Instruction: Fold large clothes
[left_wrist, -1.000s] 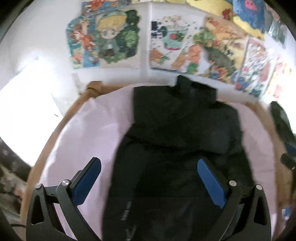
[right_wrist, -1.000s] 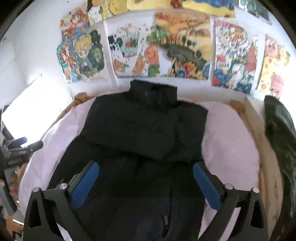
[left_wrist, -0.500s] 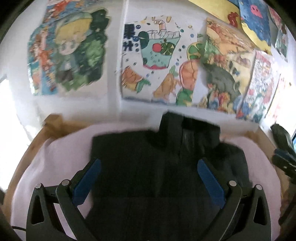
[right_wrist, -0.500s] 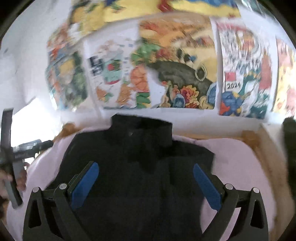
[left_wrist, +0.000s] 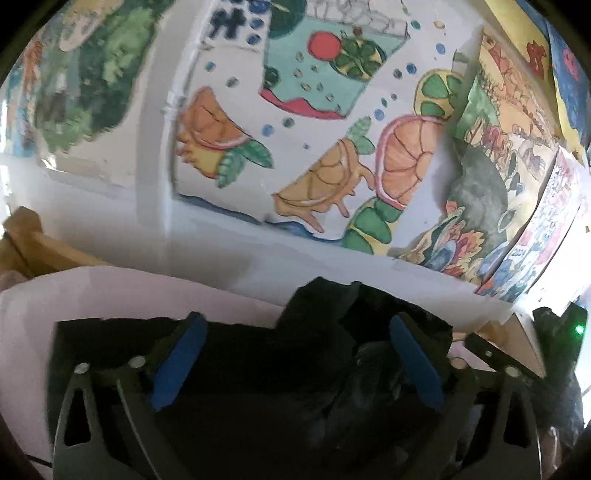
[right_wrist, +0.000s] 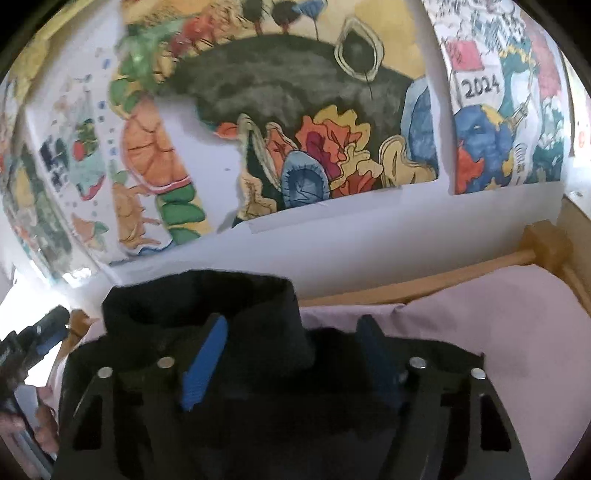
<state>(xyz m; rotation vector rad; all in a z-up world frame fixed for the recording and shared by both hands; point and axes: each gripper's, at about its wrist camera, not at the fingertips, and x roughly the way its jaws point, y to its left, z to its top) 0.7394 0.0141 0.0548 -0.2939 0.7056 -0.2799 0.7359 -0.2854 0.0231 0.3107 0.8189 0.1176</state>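
Black jacket (left_wrist: 258, 354) lies on pink sheet (right_wrist: 498, 314); left gripper (left_wrist: 295, 358) and right gripper (right_wrist: 291, 358), jaws just narrowing but apart, straddle its collar

Ahead of both grippers I see the wall (right_wrist: 369, 236), covered with painted paper sheets (left_wrist: 332, 155); it closes off all forward travel just past the jacket collar (right_wrist: 207, 299). A wooden frame rail (right_wrist: 424, 277) runs along the wall's foot, ending in a corner block (right_wrist: 546, 247) at far right. To the right of the black jacket (left_wrist: 258, 369), bare pink sheet (right_wrist: 498, 332) leaves open room. On my left, the pink sheet is also bare.
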